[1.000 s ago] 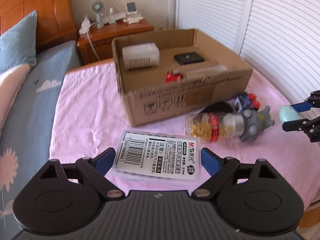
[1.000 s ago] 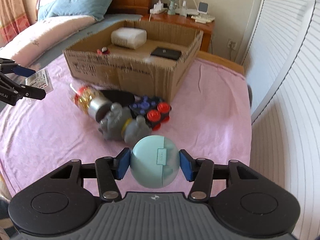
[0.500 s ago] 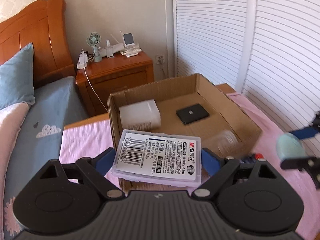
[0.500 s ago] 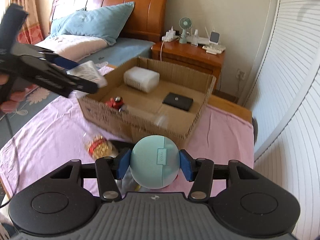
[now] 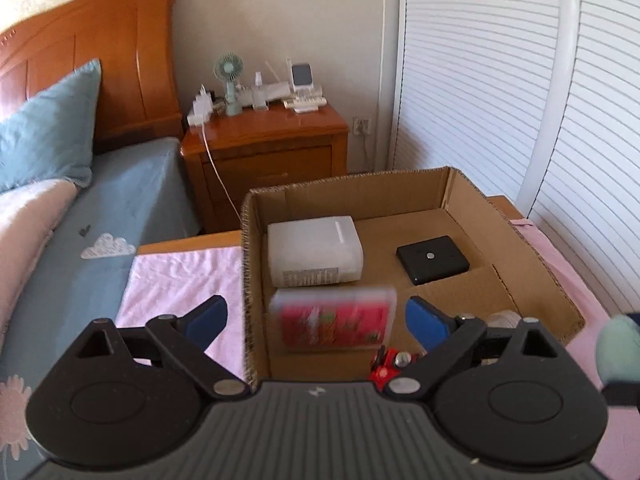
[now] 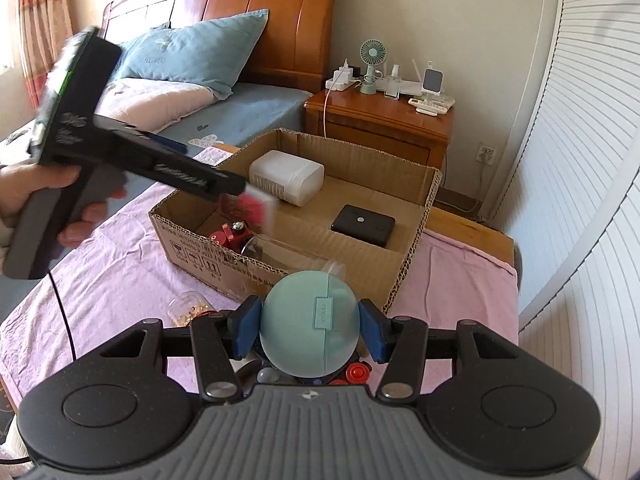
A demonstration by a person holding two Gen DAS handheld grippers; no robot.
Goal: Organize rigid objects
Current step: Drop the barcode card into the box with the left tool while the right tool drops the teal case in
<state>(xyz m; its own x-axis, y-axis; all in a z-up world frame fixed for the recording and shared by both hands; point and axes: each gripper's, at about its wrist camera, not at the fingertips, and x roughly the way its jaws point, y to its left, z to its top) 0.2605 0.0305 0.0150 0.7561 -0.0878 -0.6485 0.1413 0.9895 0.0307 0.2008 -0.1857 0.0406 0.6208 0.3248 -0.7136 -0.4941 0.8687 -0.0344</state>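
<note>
My left gripper [image 5: 316, 318] hangs over the near left part of the open cardboard box [image 5: 532, 252], and its jaws are opening. A flat plastic case [image 5: 334, 316], blurred and red face up, sits loose between the blue pads without touching them. In the right wrist view that gripper [image 6: 236, 186] reaches in from the left, the case [image 6: 256, 206] just below its tips. My right gripper [image 6: 308, 324] is shut on a round teal case [image 6: 308, 328] in front of the box [image 6: 208, 248]. The teal case [image 5: 618, 344] also shows at the right edge of the left view.
Inside the box lie a white container [image 5: 314, 250], a black square device [image 5: 432, 258], a red toy [image 5: 390, 364] and a clear cup [image 6: 288, 252]. A jar of gold bits [image 6: 192, 308] and toys [image 6: 356, 372] lie on the pink cloth. Behind stands a nightstand [image 5: 264, 148]; louvred doors run along the right.
The left gripper moved from the cloth to above the box, its jaws widened, and the plastic case came free and flipped red side up. The right gripper rose toward the box with the teal case.
</note>
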